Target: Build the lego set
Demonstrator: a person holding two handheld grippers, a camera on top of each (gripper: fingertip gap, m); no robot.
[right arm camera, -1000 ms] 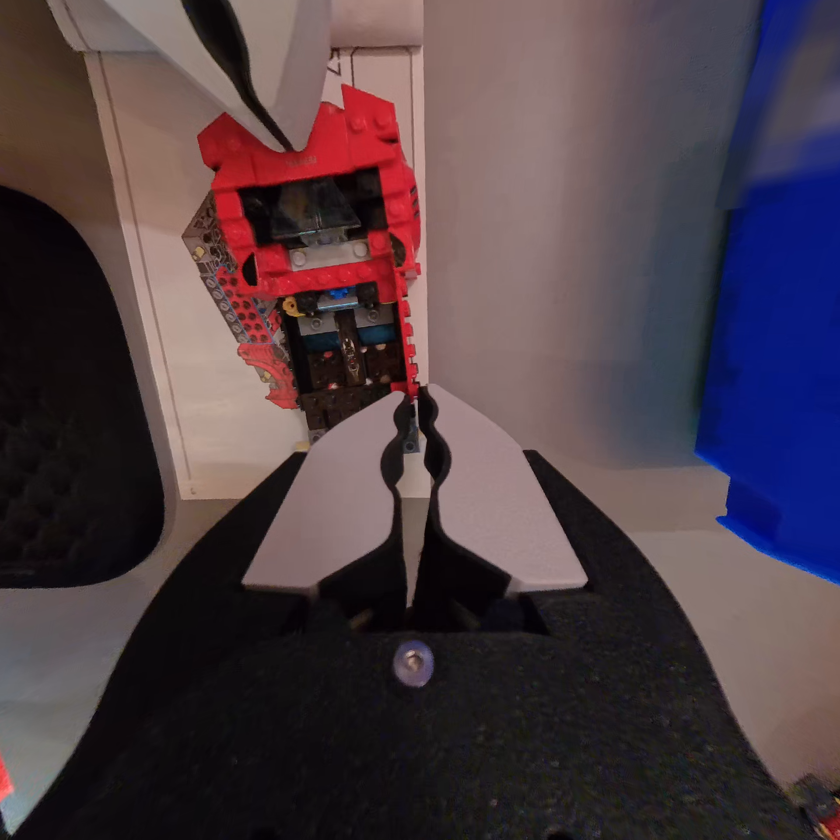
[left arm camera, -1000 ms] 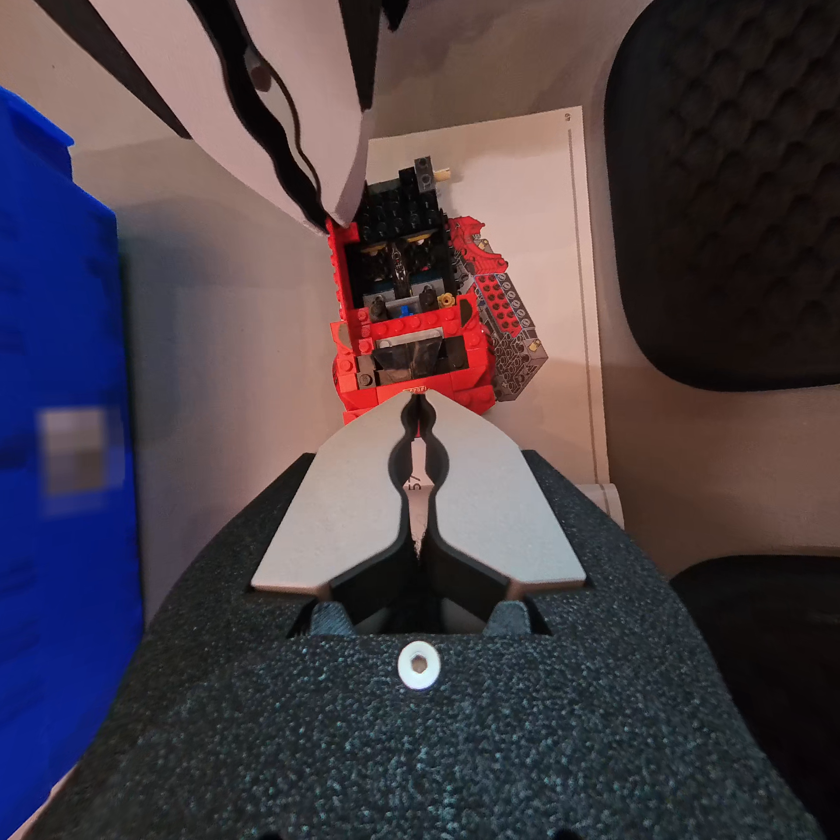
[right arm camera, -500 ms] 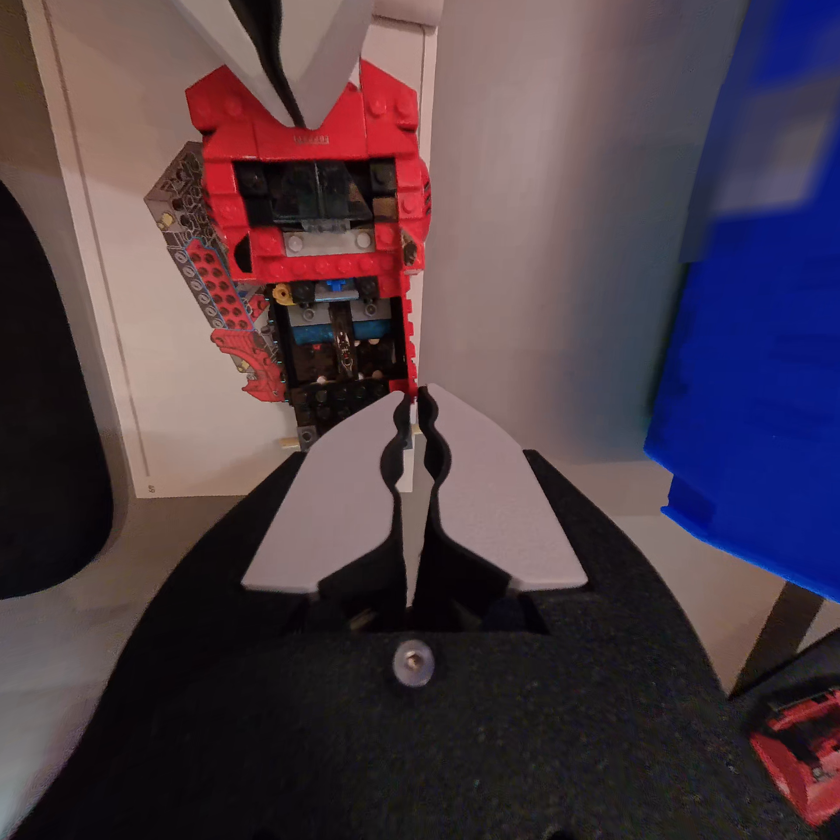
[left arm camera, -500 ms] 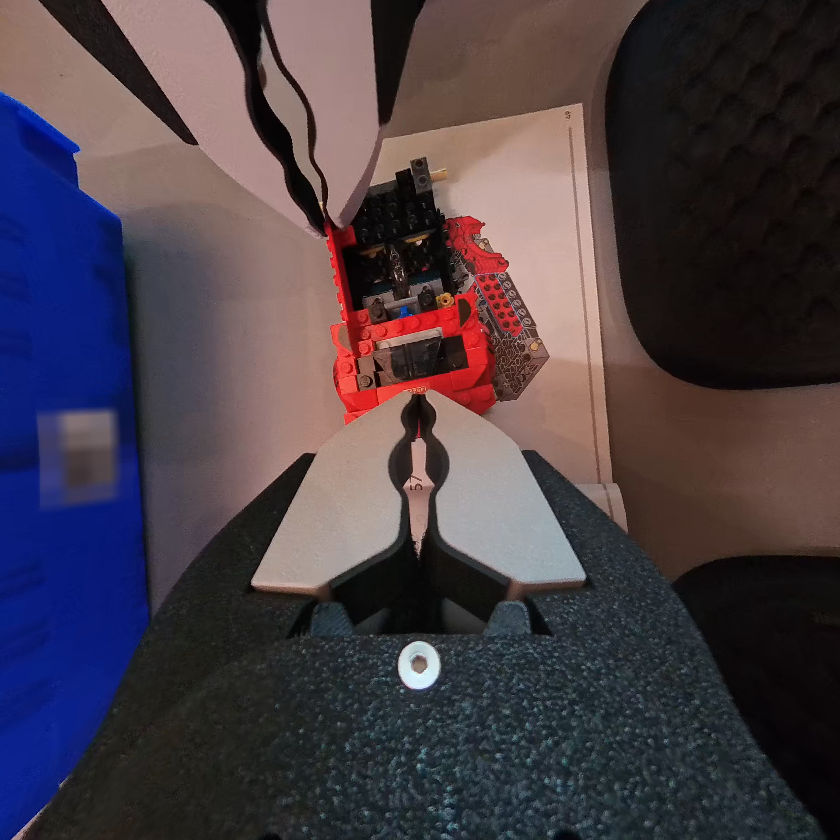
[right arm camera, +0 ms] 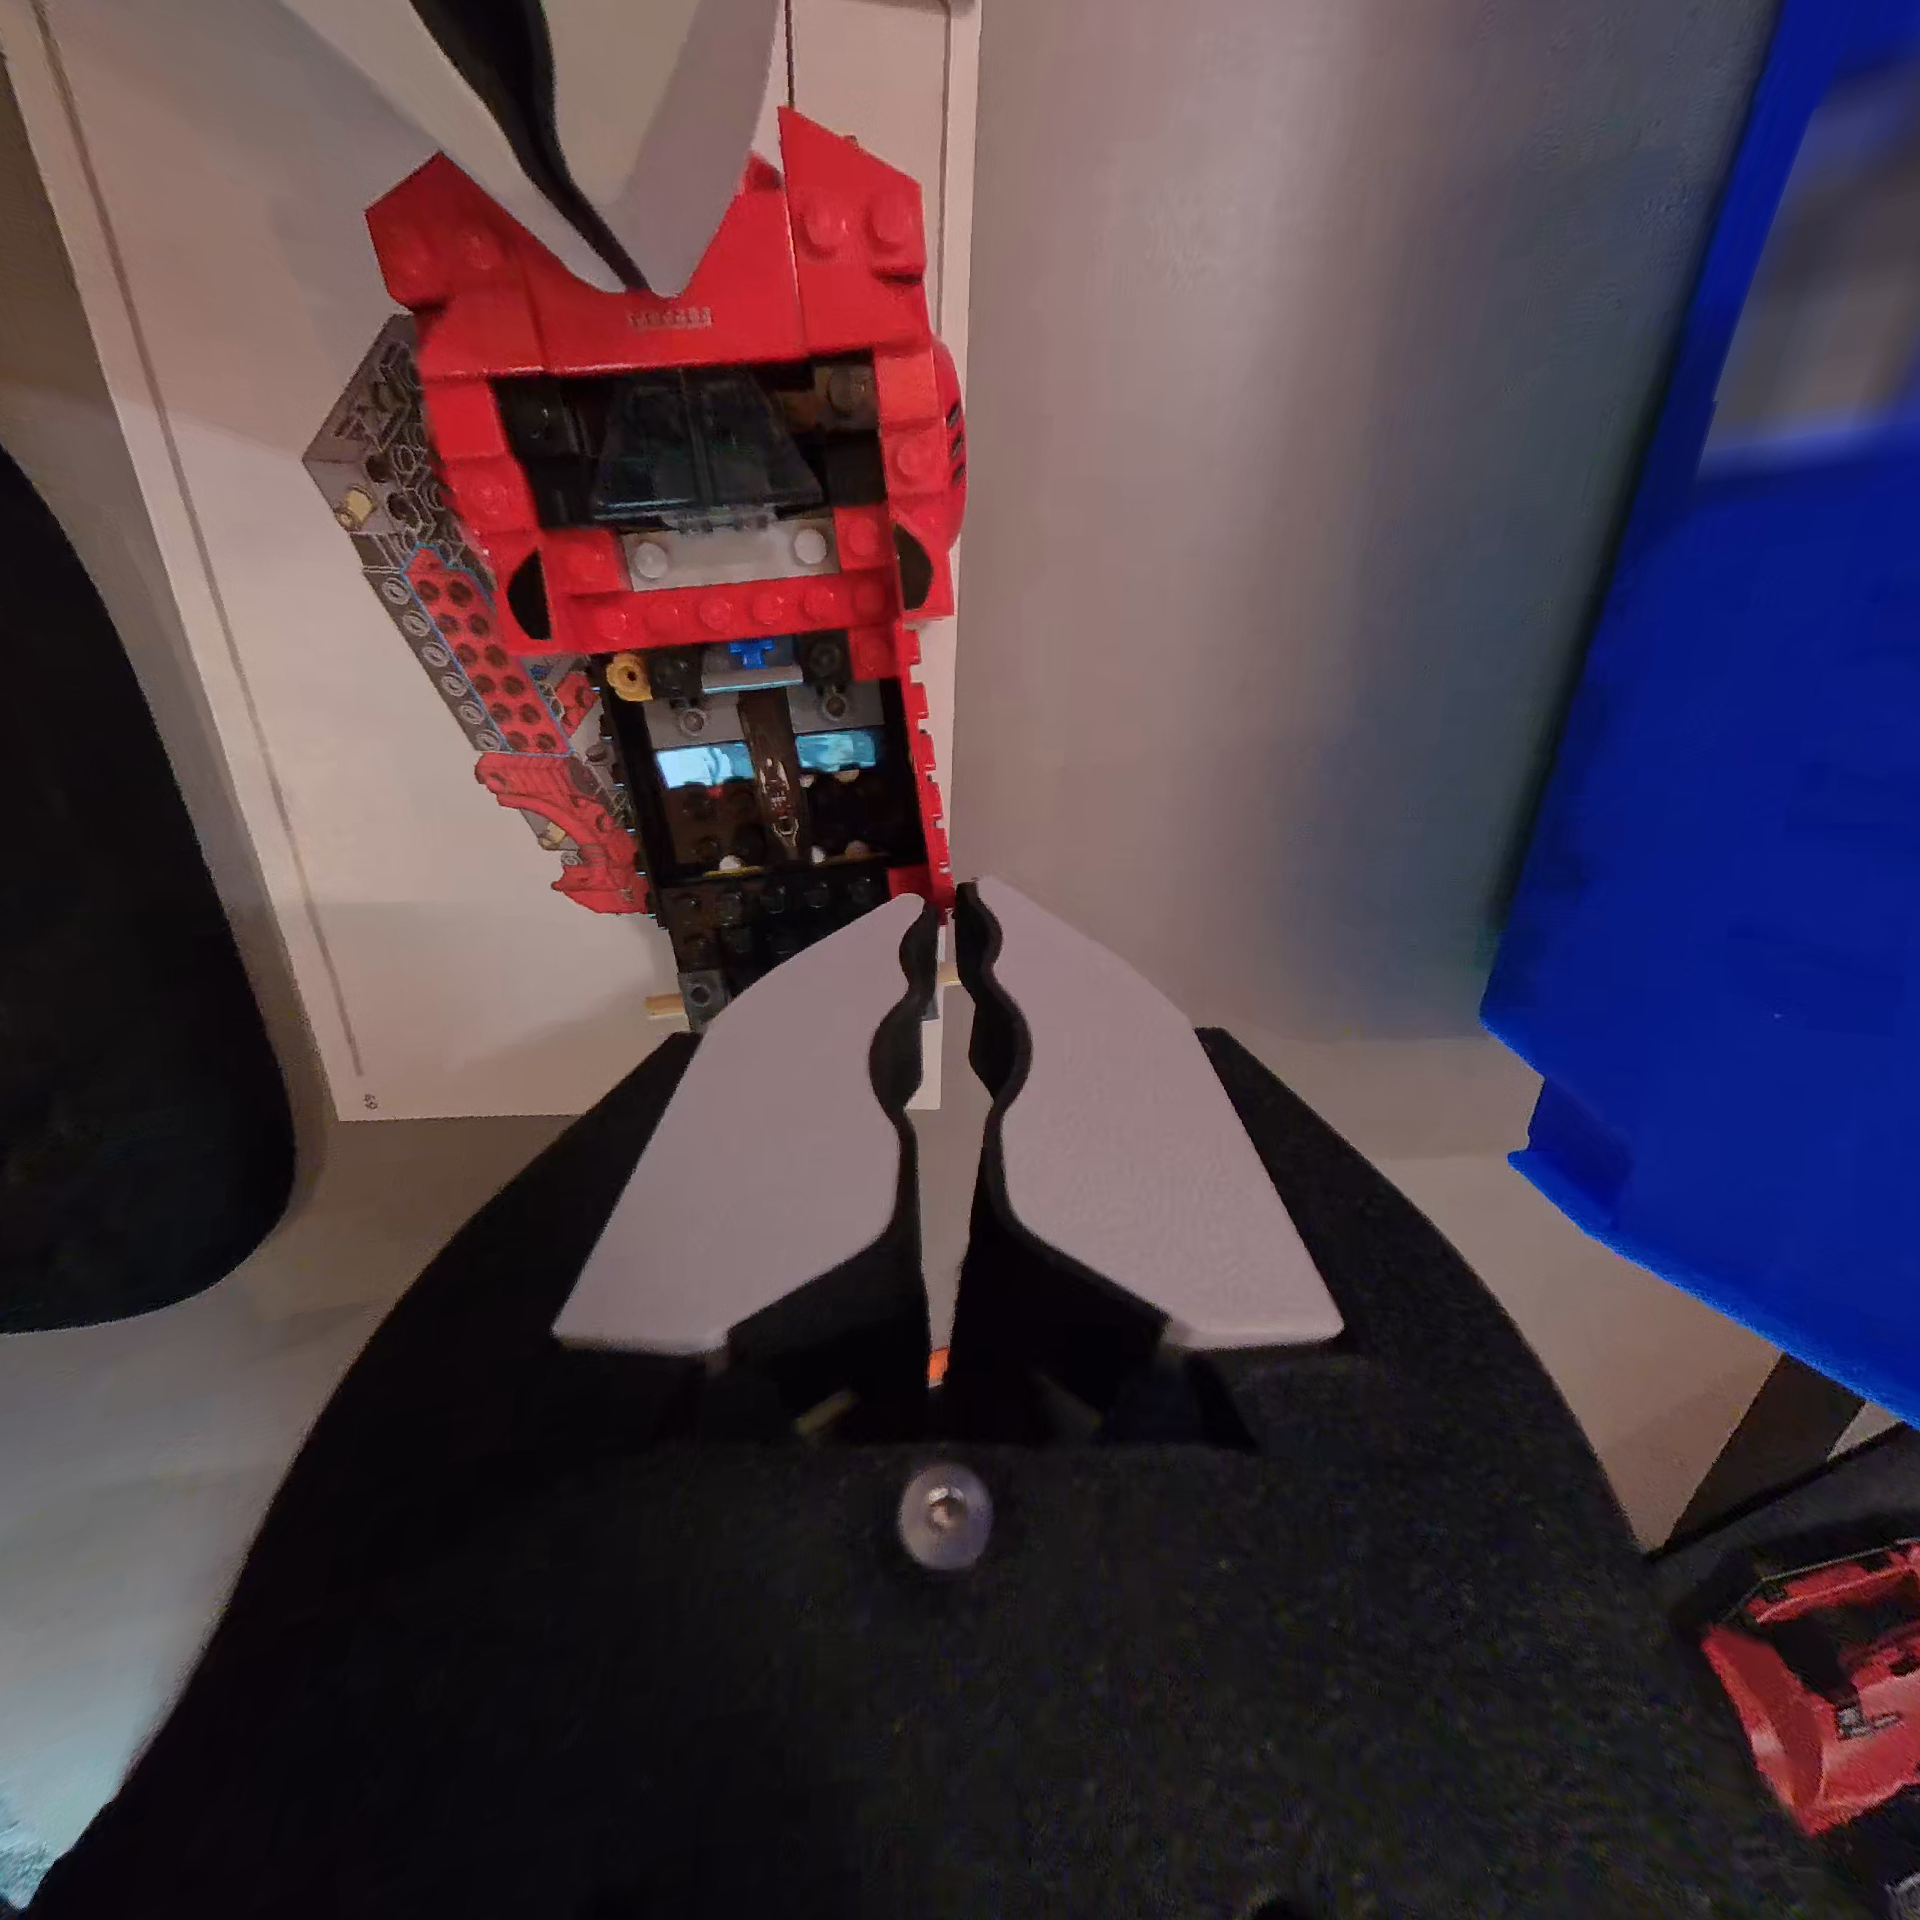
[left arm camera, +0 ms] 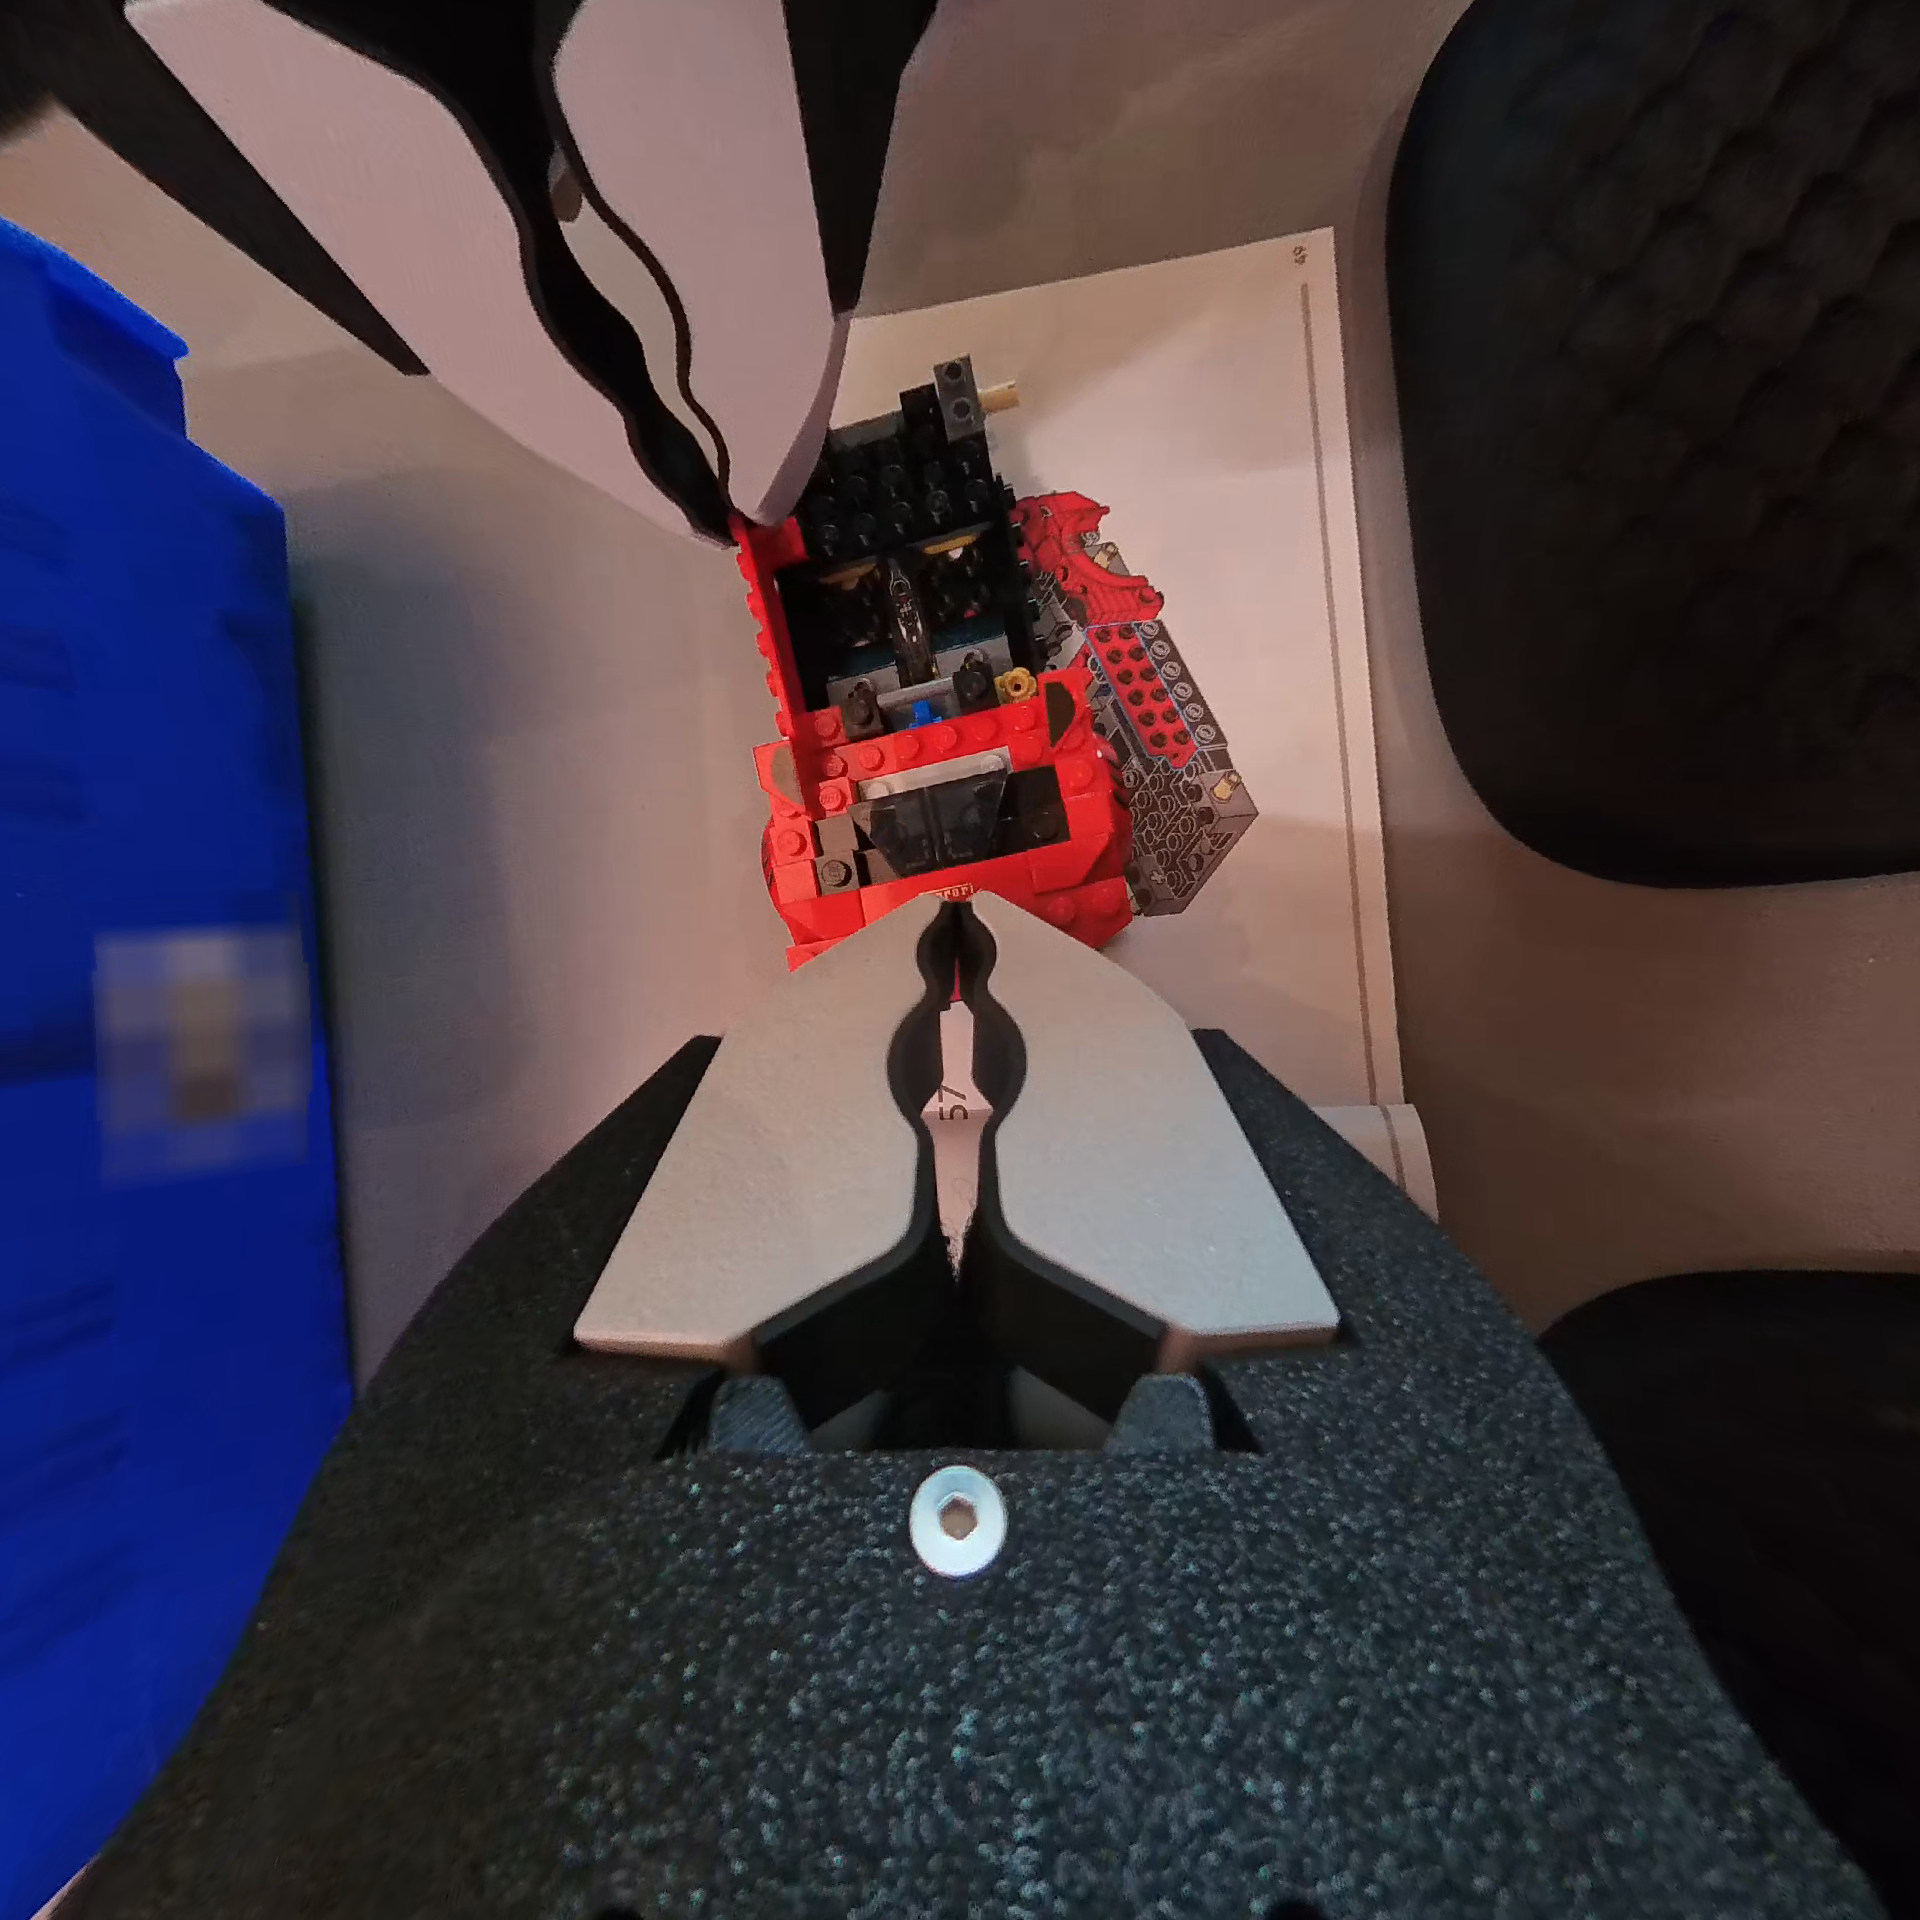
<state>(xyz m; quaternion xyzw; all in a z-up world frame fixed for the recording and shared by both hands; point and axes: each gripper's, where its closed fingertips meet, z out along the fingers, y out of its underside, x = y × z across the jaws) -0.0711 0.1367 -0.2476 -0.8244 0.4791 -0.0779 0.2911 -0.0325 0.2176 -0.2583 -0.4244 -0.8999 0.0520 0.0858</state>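
I had both grey two-finger grippers, left (left arm camera: 954,920) and right (right arm camera: 940,899), pinched nearly closed on opposite ends of the half-built red-and-black brick car (left arm camera: 914,717), probably to steady it over the white instruction sheet (left arm camera: 1226,499).

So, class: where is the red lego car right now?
The red lego car sits mid-frame in both views, over the white instruction page, between the two tools, blue bin nearby.

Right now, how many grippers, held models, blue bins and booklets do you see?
Grippers: 2, left gripper and right gripper
Held model: 1
Blue bin: 1
Booklet: 1
Total: 5
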